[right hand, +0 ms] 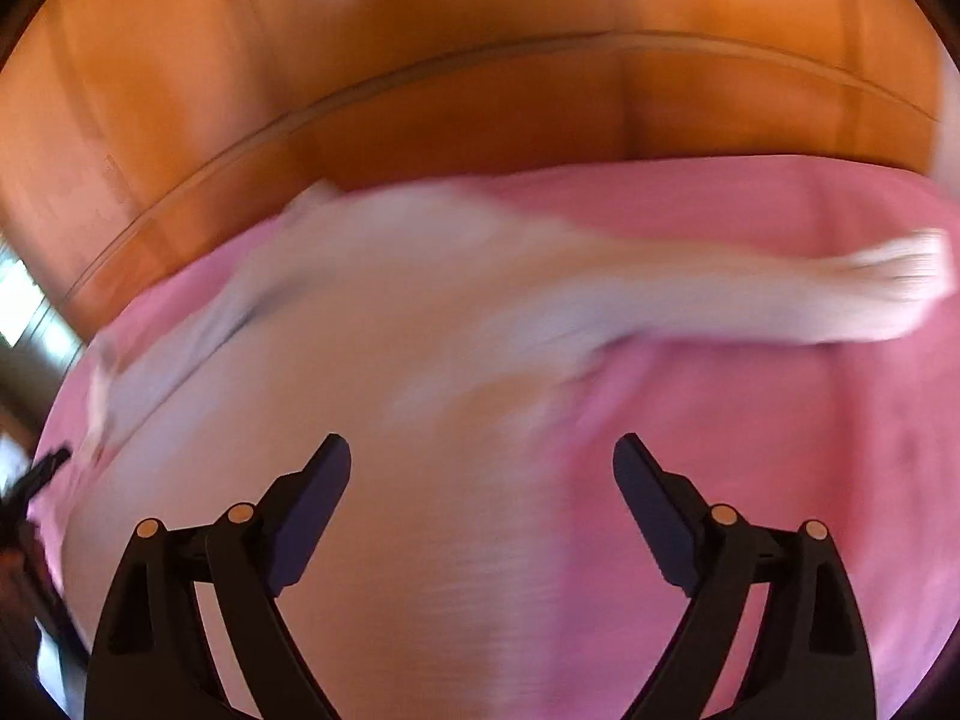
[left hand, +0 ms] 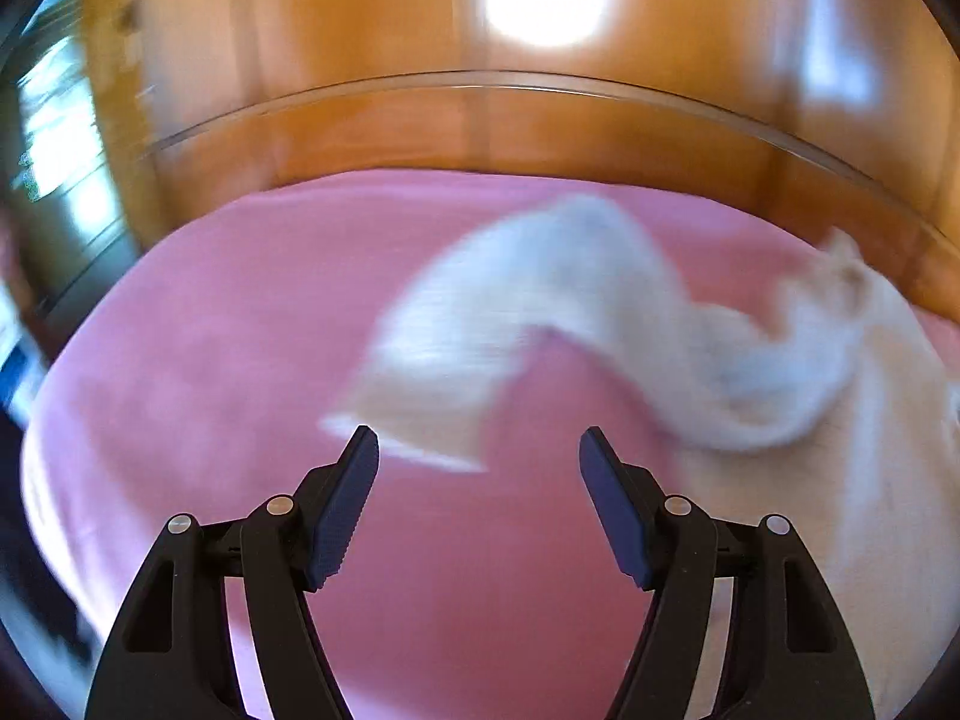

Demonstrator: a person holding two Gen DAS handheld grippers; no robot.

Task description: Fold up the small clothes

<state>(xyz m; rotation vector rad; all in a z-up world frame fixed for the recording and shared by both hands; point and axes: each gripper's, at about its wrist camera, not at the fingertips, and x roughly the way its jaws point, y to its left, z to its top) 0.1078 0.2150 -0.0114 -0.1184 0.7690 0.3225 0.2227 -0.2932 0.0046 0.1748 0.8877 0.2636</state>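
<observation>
Both tools, left tool (left hand: 479, 450) and right tool (right hand: 482, 456), gape wide, empty; best pinch white long-sleeved garment's (right hand: 384, 372) sleeve cuff (right hand: 900, 276) at two o'clock on pink bed (left hand: 210, 360).

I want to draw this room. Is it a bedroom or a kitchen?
Probably a bedroom. A pink bed sheet covers a wide soft surface, a wooden headboard curves behind it, and a white garment lies spread on top, blurry but clearly small clothing.

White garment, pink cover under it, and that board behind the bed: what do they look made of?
White garment: soft cloth, likely a fine knit; its sleeve drapes limply, though blur hides the weave. Pink cover: matte fabric, perhaps fleece or cotton. Board: wood or wood veneer with glossy varnish, showing bright reflections.
</observation>
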